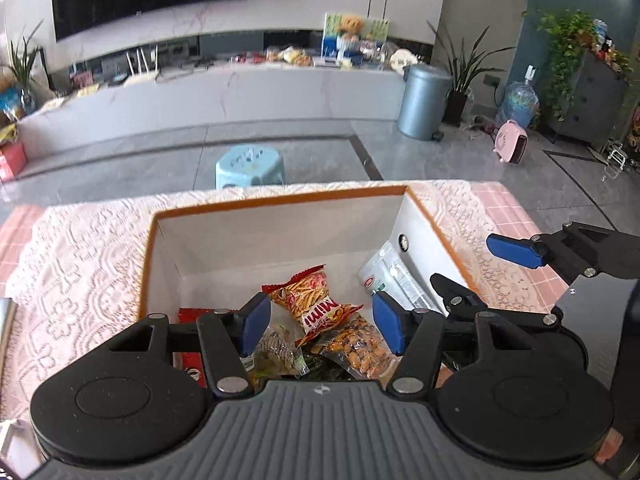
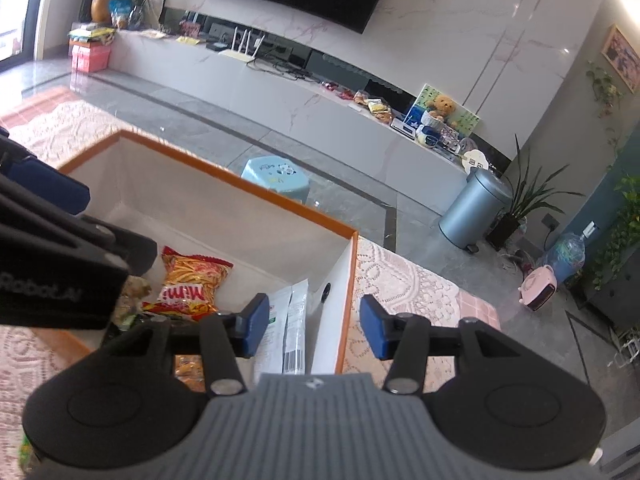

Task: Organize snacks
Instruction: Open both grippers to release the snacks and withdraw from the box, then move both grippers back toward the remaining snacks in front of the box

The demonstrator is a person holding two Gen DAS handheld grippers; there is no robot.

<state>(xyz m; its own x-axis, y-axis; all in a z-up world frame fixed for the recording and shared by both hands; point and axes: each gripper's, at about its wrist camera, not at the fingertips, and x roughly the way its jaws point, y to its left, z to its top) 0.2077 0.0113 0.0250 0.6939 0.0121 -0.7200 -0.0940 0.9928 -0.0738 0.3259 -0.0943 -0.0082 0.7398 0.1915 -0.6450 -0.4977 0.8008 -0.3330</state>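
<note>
Both grippers hang over the orange-rimmed box [image 1: 276,200] with nothing in them. The left gripper [image 1: 320,322] has its jaws parted and bare, and directly beneath and ahead of it lie the red Mimi packet [image 1: 316,304], a bag of nuts [image 1: 360,350] and other wrappers on the box floor. The right gripper [image 2: 310,326] is likewise released, straddling the box's right wall, with a white pouch [image 2: 286,332] leaning inside just below its left finger. Several snacks look stowed already. No loose snack shows on the lace cloth [image 1: 80,256], so how much remains cannot be told.
</note>
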